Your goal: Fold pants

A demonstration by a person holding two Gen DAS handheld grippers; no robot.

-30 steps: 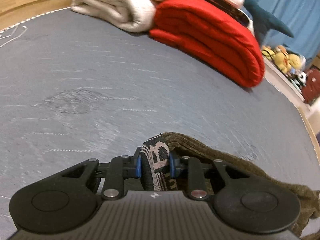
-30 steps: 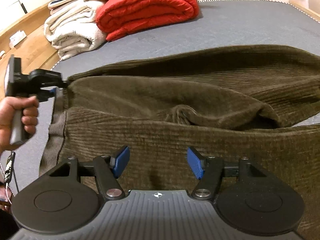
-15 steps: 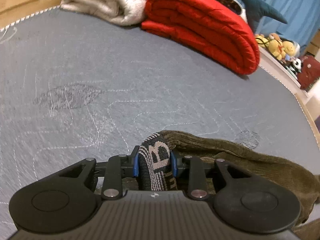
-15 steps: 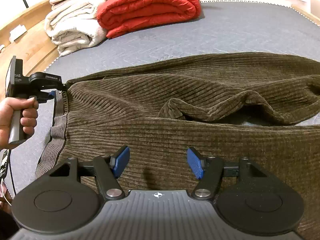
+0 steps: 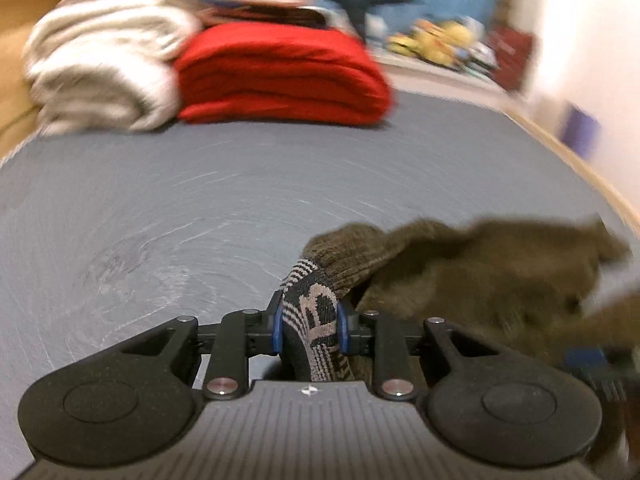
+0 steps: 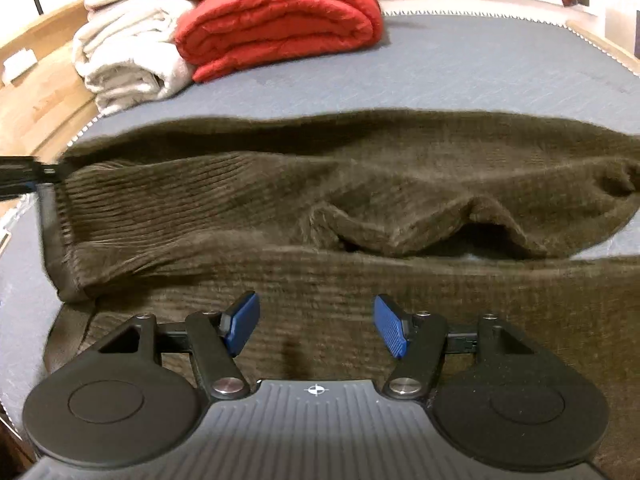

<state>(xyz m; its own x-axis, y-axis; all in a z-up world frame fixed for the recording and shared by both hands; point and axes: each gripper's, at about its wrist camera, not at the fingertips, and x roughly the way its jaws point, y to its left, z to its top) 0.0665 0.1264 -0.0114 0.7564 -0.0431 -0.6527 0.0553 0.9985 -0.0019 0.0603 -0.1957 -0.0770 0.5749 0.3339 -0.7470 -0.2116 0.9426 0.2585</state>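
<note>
Olive-brown corduroy pants [image 6: 360, 200] lie spread across the grey mattress [image 6: 480, 72], with a raised fold across their middle. My left gripper [image 5: 308, 324] is shut on the patterned elastic waistband [image 5: 312, 312] at the pants' corner; the pants [image 5: 480, 276] trail off to its right. That gripper shows at the left edge of the right wrist view [image 6: 24, 174], holding the waistband corner lifted. My right gripper [image 6: 316, 326] is open and empty, low over the near pant leg.
A folded red blanket [image 6: 280, 28] and a folded cream blanket [image 6: 128, 60] lie at the far end of the mattress. A wooden bed frame [image 6: 36, 108] runs along the left. Stuffed toys [image 5: 436, 40] sit on a far ledge.
My left gripper has swung its view rightward and lifted the waistband corner, pulling the upper pants layer up and over. The right gripper has stayed open over the near leg.
</note>
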